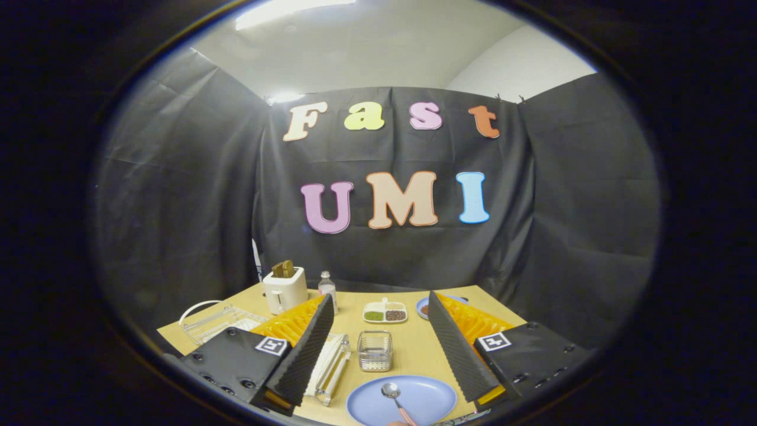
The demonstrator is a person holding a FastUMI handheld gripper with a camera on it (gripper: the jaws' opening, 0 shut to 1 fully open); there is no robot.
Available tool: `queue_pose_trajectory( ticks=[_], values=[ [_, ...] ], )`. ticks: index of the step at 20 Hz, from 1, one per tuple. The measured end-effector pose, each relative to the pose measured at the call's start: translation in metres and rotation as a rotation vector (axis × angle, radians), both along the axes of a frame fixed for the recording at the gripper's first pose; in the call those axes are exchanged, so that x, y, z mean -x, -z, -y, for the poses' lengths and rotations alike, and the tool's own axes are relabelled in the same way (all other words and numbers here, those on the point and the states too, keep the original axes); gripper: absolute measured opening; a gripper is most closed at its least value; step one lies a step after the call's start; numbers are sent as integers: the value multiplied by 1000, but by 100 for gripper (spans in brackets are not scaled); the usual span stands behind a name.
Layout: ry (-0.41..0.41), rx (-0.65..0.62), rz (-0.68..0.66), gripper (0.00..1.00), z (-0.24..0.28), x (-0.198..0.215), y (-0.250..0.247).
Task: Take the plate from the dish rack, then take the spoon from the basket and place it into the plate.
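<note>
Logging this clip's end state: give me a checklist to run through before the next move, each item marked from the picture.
1. Plate out of the dish rack and flat on the table: ok.
2. Spoon lying in the plate: ok.
3. Basket beyond the plate holds no spoon: ok.
4. Claw open, fingers wide apart, nothing between them: ok.
5. Spoon handle fully inside the plate's rim: cannot tell, its end runs out of sight.
6. Toaster and bottle upright at the far side: ok.
</note>
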State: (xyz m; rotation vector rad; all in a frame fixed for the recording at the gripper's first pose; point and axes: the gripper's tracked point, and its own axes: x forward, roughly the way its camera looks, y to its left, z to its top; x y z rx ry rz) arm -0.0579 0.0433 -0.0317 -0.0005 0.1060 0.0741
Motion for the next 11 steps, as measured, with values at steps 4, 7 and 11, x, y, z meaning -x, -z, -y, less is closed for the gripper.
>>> queue_pose_trajectory(
  ticks=[4,7,11],
  values=[
    [1,-7,-1,100,2,2,0],
    [1,-6,2,100,3,4,-1],
    [-1,-14,8,100,5,5,-5]
  ],
)
